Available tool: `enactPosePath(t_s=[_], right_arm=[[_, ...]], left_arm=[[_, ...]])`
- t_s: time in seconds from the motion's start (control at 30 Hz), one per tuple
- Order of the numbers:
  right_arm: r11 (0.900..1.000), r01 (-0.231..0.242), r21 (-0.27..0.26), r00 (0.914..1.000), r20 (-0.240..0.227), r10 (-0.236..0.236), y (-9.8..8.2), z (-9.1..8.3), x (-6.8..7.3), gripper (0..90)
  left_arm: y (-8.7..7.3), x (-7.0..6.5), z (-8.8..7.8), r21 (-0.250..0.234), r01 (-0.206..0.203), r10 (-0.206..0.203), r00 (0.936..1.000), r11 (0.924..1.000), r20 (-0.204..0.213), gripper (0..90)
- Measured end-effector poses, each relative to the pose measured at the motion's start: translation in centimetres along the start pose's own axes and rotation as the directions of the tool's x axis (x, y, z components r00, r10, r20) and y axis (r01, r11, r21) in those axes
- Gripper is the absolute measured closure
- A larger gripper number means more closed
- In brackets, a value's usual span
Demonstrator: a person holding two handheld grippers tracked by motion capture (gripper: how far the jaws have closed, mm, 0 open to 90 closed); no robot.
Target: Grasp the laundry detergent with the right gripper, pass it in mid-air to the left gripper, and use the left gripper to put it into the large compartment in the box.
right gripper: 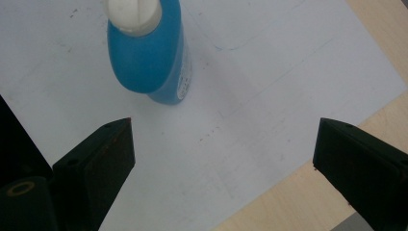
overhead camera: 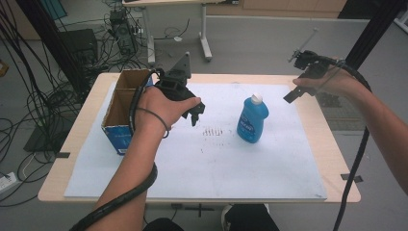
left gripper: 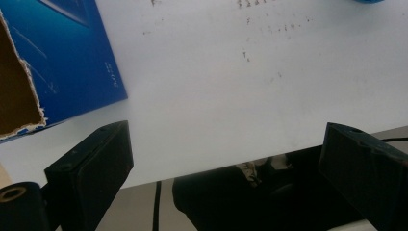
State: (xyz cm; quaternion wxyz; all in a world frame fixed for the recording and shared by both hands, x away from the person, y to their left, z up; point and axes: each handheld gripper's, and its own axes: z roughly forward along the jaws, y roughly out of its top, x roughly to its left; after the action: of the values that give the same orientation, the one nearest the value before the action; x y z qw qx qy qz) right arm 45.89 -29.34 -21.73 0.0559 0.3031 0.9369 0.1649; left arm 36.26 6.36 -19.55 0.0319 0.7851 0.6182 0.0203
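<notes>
The bottle point(overhead camera: 252, 119) is the landmark here: blue, white-capped, standing upright on the white sheet point(overhead camera: 269, 178) that covers the table point(overhead camera: 337, 159). Nothing touches it.

The box point(overhead camera: 121, 110), an open cardboard carton with blue sides, sits well to the left of the bottle at the sheet's left edge. In the high view what can be seen of its inside holds nothing, though part of it is hidden behind the left hand.

The left gripper point(overhead camera: 196, 114) hangs between box and bottle, nearer the box and above the sheet. In the left gripper view its jaws stand wide apart with only bare sheet between them and the box's blue wall point(left gripper: 72, 57) off to one side.

The right gripper point(overhead camera: 296, 91) is held up to the right of the bottle and a little behind it, clear of it. The right gripper view looks down on the bottle's cap point(right gripper: 133, 14) from above, with the jaws spread wide and nothing between them.

As a judgement, the work looks barely begun. The likely job is to put the bottle in the box, and no grip has been taken yet. What remains is to close on the bottle, lift it, carry it left to the box and let go inside.
</notes>
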Motion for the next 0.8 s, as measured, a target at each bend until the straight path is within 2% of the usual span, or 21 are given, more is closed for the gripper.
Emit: enactPosePath(t_s=[0.1,0.37,0.63,0.8], right_arm=[[1.000,0.005,-0.009,1.0000,0.002,-0.005,-0.9,0.0,0.6,6.5],[0.999,-0.019,-0.050,0.9998,-0.001,0.019,-3.3,0.4,1.4,5.2],[0.995,-0.040,-0.091,0.9991,-0.020,0.038,-5.5,1.8,2.6,4.1],[0.992,-0.058,-0.114,0.9981,-0.027,0.055,-6.6,3.3,3.1,3.9]], left_arm=[[0.0,0.0,0.0,-0.005,0.000,0.000,1.0000,1.0000,0.002,5.2],[0.1,0.1,0.4,0.001,-0.006,0.006,0.9999,1.0000,0.009,5.2],[0.3,-0.2,0.5,0.000,-0.016,0.016,0.9998,0.9999,0.006,5.2],[0.4,-0.3,0.6,-0.001,-0.017,0.017,0.9998,0.9999,0.007,5.2]])
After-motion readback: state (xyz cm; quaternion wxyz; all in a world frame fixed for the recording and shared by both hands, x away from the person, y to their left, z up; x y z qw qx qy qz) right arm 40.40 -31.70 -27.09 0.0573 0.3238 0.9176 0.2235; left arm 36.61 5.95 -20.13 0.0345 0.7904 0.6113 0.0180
